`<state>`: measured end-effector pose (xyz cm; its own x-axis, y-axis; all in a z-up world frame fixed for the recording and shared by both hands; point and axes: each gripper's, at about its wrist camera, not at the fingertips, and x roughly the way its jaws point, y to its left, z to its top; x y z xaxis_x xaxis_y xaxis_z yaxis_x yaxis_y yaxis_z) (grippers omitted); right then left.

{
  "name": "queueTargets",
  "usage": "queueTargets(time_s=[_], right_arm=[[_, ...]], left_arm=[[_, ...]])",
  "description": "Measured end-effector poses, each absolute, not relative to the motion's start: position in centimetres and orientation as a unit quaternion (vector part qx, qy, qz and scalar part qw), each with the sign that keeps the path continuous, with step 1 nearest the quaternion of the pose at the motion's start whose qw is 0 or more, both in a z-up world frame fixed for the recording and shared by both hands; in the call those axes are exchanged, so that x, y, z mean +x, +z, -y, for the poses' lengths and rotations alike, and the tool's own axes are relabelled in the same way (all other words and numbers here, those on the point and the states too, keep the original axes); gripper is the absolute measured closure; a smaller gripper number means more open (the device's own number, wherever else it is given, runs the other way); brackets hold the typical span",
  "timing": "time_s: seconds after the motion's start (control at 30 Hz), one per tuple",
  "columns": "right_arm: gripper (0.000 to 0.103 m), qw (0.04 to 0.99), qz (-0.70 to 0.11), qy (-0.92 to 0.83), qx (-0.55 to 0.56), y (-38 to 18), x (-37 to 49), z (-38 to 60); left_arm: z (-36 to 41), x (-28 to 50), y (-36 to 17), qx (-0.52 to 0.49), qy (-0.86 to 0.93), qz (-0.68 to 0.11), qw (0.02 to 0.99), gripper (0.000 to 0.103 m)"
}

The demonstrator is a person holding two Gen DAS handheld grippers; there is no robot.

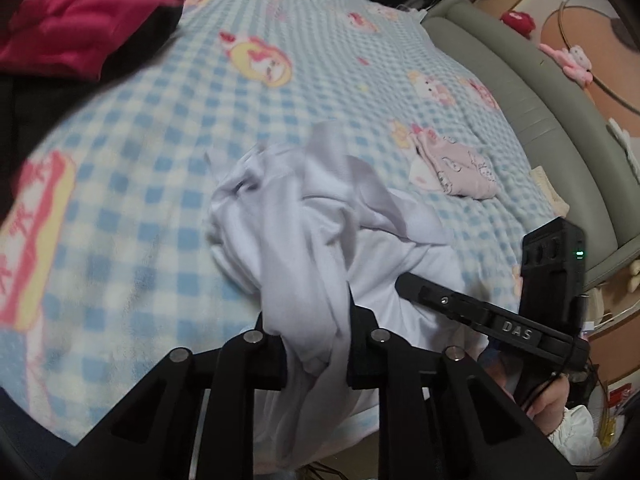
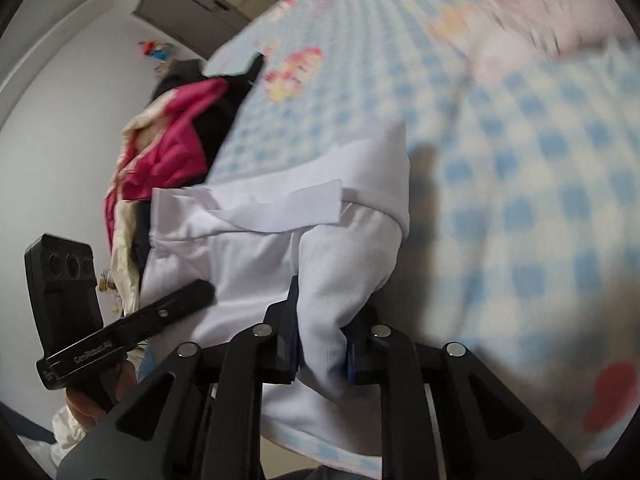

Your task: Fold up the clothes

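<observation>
Item: crumpled white cotton garment (image 1: 320,216) on blue-checked fleece blanket (image 1: 160,152).
Left gripper (image 1: 316,320): clamped on bunched cloth.
Right gripper (image 2: 320,332): likewise clamped.
Handling: draw apart evenly, spread flat.

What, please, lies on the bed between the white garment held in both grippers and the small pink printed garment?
In the left wrist view, only bare blue checked blanket separates the white garment from the small pink printed garment; nothing else lies there.

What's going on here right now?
A person is folding laundry on a checked blanket. Both hand-held grippers, left and right, are shut on bunched parts of a crumpled white garment, not yet folded. A pink pile and a small patterned piece lie apart.
</observation>
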<state>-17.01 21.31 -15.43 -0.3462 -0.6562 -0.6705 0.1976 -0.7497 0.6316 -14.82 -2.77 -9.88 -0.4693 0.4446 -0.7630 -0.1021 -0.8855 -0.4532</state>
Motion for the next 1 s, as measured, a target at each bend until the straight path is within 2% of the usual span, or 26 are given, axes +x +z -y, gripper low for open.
queueTargets(time_s=[0.23,0.33,0.53,0.7,0.77,0.83,0.87,0.9,0.93,1.0], right_arm=[[0.091,0.271,0.233,-0.822,0.444,-9.1,-17.0,-24.7],[0.091,0.239,0.218,-0.843,0.43,-6.9,-18.0,-28.0],[0.091,0.168,0.227,-0.861,0.423,-6.6,-21.9,-35.2],[0.091,0.146,0.224,-0.881,0.391,-4.0,-26.1,-40.4],[0.091,0.147,0.208,-0.889,0.381,-3.1,-27.8,-41.7],[0.085,0.125,0.192,-0.892,0.389,-4.3,-29.9,-43.2],[0.078,0.114,0.185,-0.893,0.394,-4.9,-31.0,-43.9],[0.075,0.099,0.186,-0.884,0.417,-6.8,-32.3,-44.7],[0.075,0.07,0.18,-0.875,0.444,-8.4,-33.1,-45.1],[0.074,0.028,0.172,-0.865,0.471,-10.7,-33.8,-45.6]], left_arm=[[-2.0,-17.6,-4.4,-0.449,0.847,0.165,0.234,0.087],[-6.1,-20.0,-4.1,-0.445,0.839,0.159,0.27,0.087],[-15.3,-26.5,-4.6,-0.442,0.832,0.147,0.303,0.087],[-19.1,-31.0,-3.2,-0.411,0.836,0.176,0.318,0.087],[-19.8,-32.6,-3.9,-0.412,0.838,0.187,0.306,0.086],[-20.3,-34.2,-5.5,-0.422,0.835,0.199,0.29,0.082],[-20.4,-35.0,-7.2,-0.437,0.829,0.207,0.28,0.082],[-20.5,-35.8,-9.3,-0.468,0.814,0.214,0.27,0.073],[-20.6,-36.5,-11.6,-0.507,0.792,0.221,0.259,0.072],[-20.0,-36.4,-13.2,-0.523,0.783,0.221,0.254,0.07]])
